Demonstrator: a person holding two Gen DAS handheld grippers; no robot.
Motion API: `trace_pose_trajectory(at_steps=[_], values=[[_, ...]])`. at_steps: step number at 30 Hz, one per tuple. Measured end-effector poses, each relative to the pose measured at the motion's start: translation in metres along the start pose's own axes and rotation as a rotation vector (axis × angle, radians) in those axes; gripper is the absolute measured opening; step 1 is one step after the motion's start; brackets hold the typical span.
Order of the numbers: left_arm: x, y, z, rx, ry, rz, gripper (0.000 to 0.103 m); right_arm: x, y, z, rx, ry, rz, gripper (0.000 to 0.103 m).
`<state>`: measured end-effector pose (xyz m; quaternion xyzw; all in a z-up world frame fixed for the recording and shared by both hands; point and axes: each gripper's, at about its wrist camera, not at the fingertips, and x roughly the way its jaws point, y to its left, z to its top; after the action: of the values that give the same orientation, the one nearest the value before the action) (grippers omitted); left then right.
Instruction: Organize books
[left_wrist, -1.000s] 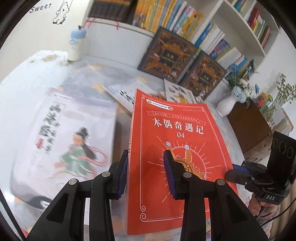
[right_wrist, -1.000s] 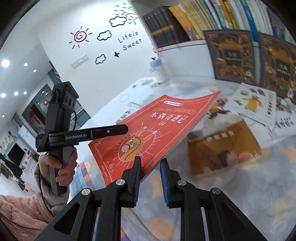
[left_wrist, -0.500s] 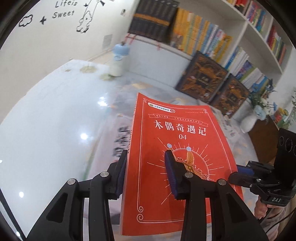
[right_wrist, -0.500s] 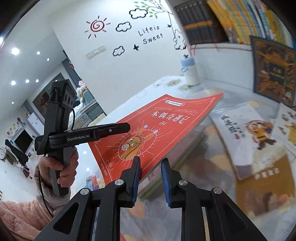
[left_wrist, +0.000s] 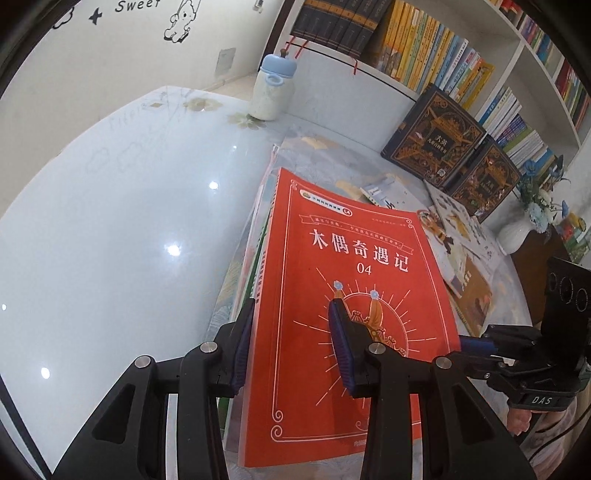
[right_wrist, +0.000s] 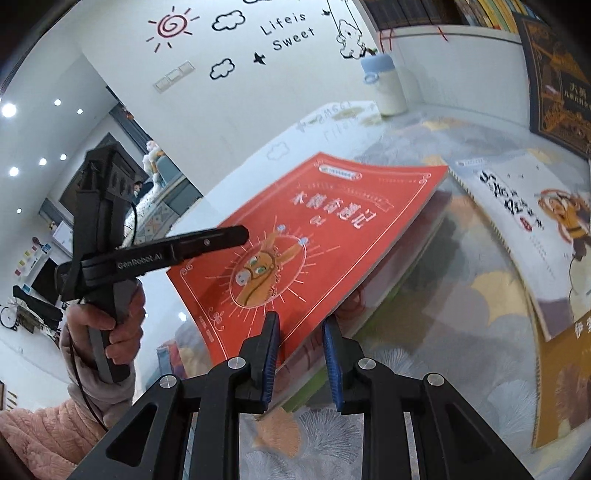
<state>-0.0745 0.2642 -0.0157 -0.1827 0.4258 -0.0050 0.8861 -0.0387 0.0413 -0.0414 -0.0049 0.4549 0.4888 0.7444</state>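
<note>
A red paperback book (left_wrist: 351, 295) with white Chinese title hangs tilted just above a stack of books (left_wrist: 255, 258) at the left edge of the patterned mat. My left gripper (left_wrist: 291, 314) is shut on its spine side, one finger on the cover, the other under the spine. In the right wrist view the same red book (right_wrist: 314, 229) runs between the pads of my right gripper (right_wrist: 300, 332), which is shut on its near edge. The stack (right_wrist: 406, 258) shows under the book. A hand holds the left gripper (right_wrist: 207, 243) at left there.
A blue-capped bottle (left_wrist: 273, 88) stands at the table's back. Two dark ornate books (left_wrist: 432, 136) lean on the bookshelf (left_wrist: 424, 44). Loose picture books (right_wrist: 535, 221) lie on the mat to the right. A white vase (left_wrist: 517, 232) is at far right. Glossy tabletop (left_wrist: 110, 221) spreads left.
Both grippers have carried the red book leftwards and down, from above the loose picture books to just over the stack at the mat's left edge.
</note>
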Motion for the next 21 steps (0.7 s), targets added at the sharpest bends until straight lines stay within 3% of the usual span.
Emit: trace_pose_trajectory(at_steps=[7, 10, 15, 18, 20, 21], values=[[0.001, -0.002, -0.001, 0.022, -0.001, 0.022, 0.039, 0.008, 0.002, 0.001, 0.011, 0.017, -0.010, 0.023], [0.002, -0.005, -0.001, 0.046, -0.003, 0.098, 0.039, 0.008, 0.001, 0.001, 0.011, 0.021, -0.018, 0.025], [0.004, 0.002, 0.000, 0.028, -0.001, 0.088, 0.041, 0.006, 0.003, 0.000, 0.003, 0.023, -0.025, 0.030], [0.003, 0.002, 0.003, 0.022, -0.011, 0.106, 0.041, 0.006, 0.006, -0.001, -0.011, 0.029, -0.013, 0.048], [0.000, 0.001, 0.004, 0.016, -0.020, 0.106, 0.041, 0.003, 0.011, -0.002, -0.023, 0.019, -0.033, 0.082], [-0.001, 0.001, 0.004, 0.016, -0.024, 0.108, 0.041, 0.001, 0.012, -0.002, -0.029, 0.008, -0.037, 0.083]])
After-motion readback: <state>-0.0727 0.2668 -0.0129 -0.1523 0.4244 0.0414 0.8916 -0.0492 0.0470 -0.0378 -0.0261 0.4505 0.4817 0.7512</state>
